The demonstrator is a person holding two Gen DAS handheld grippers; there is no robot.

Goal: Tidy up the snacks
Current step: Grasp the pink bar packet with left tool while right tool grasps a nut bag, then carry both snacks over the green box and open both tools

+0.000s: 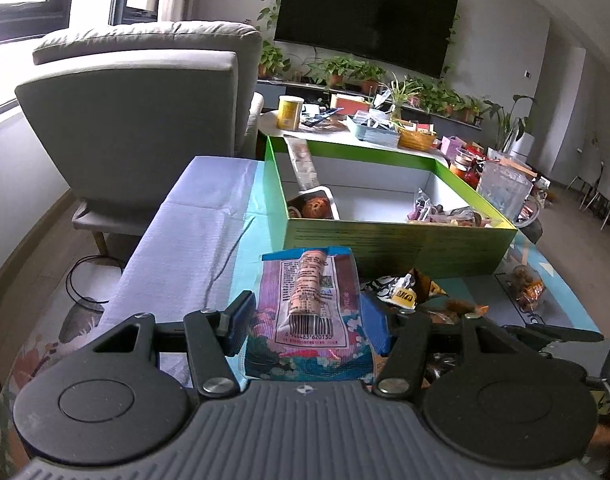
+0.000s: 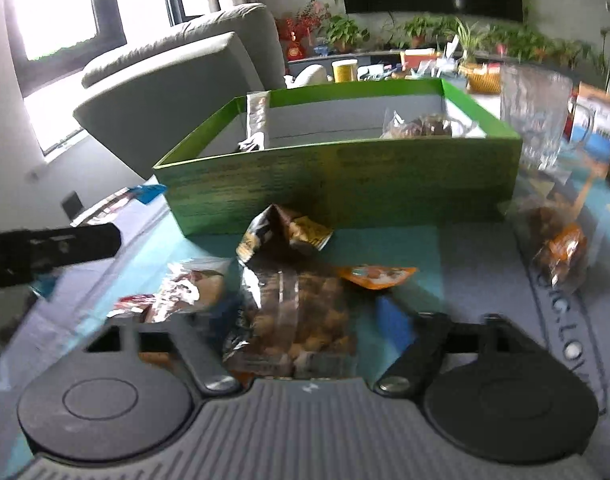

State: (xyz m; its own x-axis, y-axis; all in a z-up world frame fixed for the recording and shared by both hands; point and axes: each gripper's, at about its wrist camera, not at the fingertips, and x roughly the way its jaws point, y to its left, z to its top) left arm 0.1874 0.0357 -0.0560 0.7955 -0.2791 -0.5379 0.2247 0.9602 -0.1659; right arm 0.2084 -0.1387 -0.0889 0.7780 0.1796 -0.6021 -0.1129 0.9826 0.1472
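My left gripper [image 1: 307, 320] is shut on a pink and blue snack packet [image 1: 309, 312], barcode side up, held in front of the green box [image 1: 385, 240]. The box holds a long packet [image 1: 303, 160] leaning on its left wall, a red packet [image 1: 313, 208] and small snacks [image 1: 445, 214] at its right. My right gripper [image 2: 301, 320] is shut on a clear bag of brown nuts [image 2: 301, 320], low over the table. The green box [image 2: 345, 188] stands just beyond. The view is blurred.
Loose packets lie before the box: a black and yellow one [image 2: 283, 234], an orange one [image 2: 377, 274], a silver one [image 2: 185, 288], a nut bag [image 2: 561, 248]. A glass jug [image 2: 535, 116] stands right of the box. A grey armchair [image 1: 145, 120] is at left.
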